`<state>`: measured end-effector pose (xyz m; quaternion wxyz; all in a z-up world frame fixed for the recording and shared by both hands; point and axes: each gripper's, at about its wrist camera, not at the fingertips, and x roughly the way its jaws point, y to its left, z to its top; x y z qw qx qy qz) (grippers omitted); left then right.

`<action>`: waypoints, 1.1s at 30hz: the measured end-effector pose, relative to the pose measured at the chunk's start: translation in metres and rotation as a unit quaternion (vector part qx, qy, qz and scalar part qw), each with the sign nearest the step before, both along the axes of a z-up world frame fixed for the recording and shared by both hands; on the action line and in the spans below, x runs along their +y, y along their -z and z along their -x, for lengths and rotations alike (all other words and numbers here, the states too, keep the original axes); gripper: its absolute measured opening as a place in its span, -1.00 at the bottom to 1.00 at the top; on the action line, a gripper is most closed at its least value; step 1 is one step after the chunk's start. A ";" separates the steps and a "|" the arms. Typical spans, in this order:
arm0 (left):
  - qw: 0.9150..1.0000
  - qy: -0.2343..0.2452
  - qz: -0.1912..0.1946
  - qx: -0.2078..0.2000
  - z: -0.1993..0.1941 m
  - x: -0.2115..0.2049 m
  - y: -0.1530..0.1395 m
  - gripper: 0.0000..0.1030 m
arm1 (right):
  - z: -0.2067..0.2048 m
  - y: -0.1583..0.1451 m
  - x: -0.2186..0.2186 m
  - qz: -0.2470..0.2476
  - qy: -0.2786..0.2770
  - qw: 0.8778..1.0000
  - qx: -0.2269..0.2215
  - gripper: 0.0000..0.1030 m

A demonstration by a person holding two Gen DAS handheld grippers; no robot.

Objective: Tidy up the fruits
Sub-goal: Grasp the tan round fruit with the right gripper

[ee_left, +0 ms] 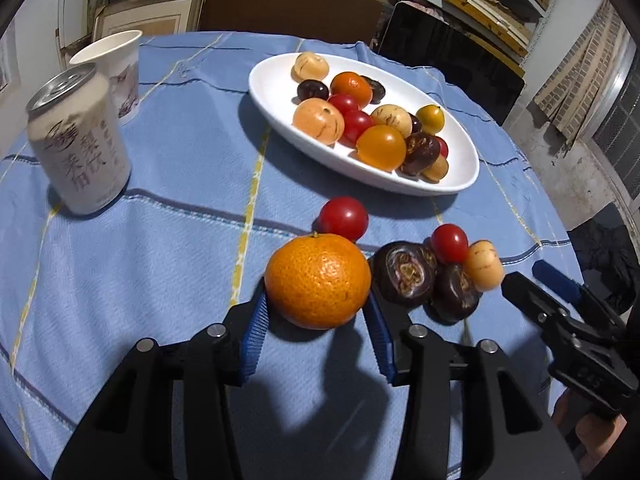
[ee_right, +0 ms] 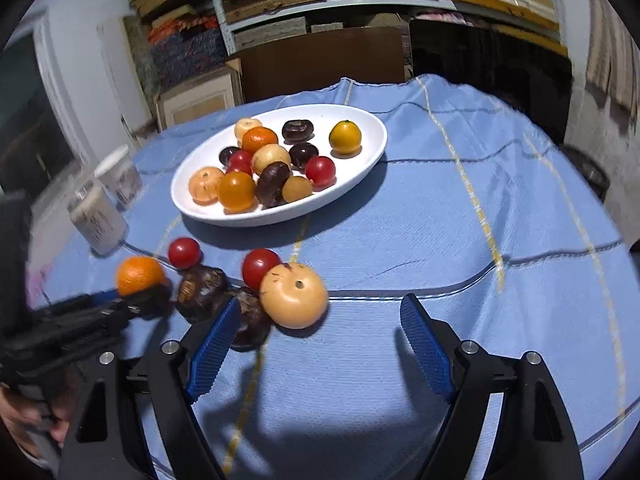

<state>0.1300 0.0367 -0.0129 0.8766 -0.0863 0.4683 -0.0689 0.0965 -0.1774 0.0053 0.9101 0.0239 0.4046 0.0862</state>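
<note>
Left gripper point(ee_left: 318, 312) on the mandarin point(ee_left: 318, 280), near bench edge, short of the white dish point(ee_left: 272, 92).
Fingers point(ee_left: 256, 336) narrow, flanking its widest girth, seemingly pressing. Likely light, soft-skinned, rolls easily: hold at the equator, gently. Right gripper point(ee_right: 320, 336) wide, empty, beside a tan fruit point(ee_right: 294, 296).
</note>
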 end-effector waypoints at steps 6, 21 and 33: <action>0.999 0.010 -0.042 -0.007 0.005 -0.011 0.002 -0.13 | -0.013 0.003 0.009 0.019 -0.013 1.000 0.013 0.59; 0.999 0.009 -0.045 -0.014 0.005 -0.010 0.003 -0.11 | -0.033 0.025 0.018 0.010 -0.021 0.999 0.043 -0.14; 0.999 0.004 -0.036 -0.024 0.000 -0.009 0.002 -0.07 | -0.028 0.024 0.016 0.013 -0.014 0.999 0.030 -0.24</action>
